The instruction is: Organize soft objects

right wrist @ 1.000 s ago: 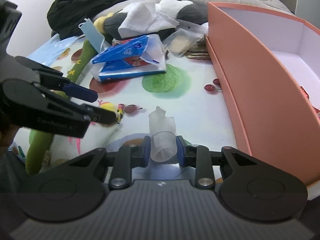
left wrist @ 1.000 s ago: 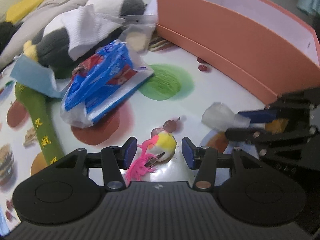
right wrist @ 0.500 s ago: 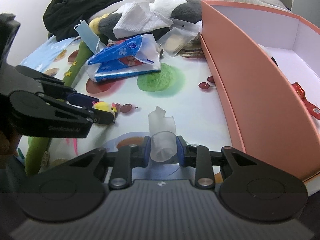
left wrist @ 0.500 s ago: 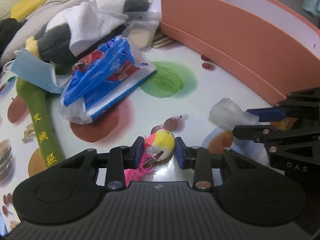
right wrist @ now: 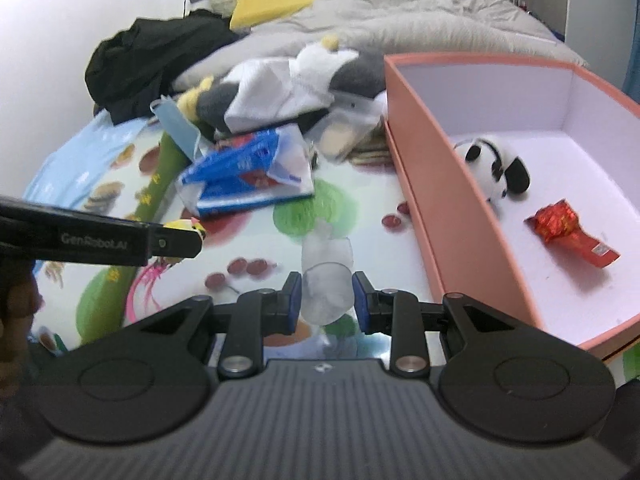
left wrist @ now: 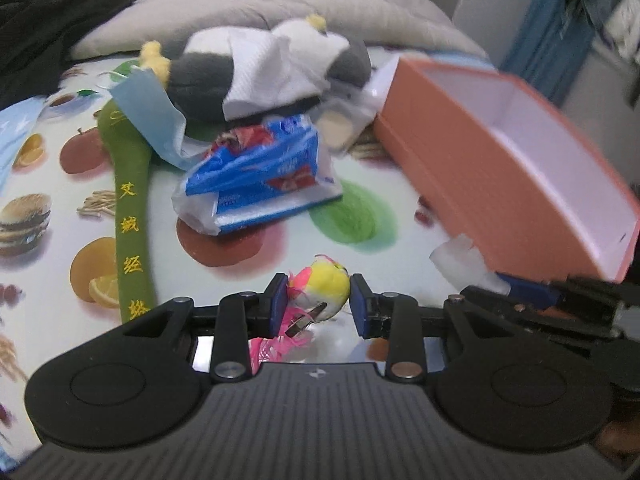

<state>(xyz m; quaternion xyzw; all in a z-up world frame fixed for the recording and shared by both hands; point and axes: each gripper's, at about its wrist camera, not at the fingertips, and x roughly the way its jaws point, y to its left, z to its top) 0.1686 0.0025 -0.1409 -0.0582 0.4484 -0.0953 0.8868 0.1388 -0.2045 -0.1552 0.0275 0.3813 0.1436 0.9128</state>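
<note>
Only in the right wrist view: inside of the box [right wrist: 472, 216], with a panda toy [right wrist: 494, 170] near its left wall and a red wrapper [right wrist: 570, 232] on the white floor, well apart from the panda. Only in the left wrist view: burger and orange prints on the cloth [left wrist: 48, 184], plus a full run of yellow embroidered characters down the green plush [left wrist: 130, 208], too stylised to read.

"GenRobot.AI" in white on the side of the left gripper [right wrist: 176, 240], seen from the right wrist view reaching in level from the left. Print on the blue packet [left wrist: 260, 168] too blurred to read.

Left gripper [left wrist: 318, 304] clamped on the bird toy [left wrist: 322, 290], yellow head between the 2 blue pads, pink feathers trailing below, raised off the cloth. Right gripper [right wrist: 326, 300] closed on the clear cup [right wrist: 326, 288], held just left of the box's near wall; same cup [left wrist: 464, 266] visible in the left view beside the box [left wrist: 520, 184]. Both grippers level and pointed toward the pile: penguin plush [left wrist: 256, 76] under a white towel [left wrist: 268, 72], mask [left wrist: 154, 116] against it.
</note>
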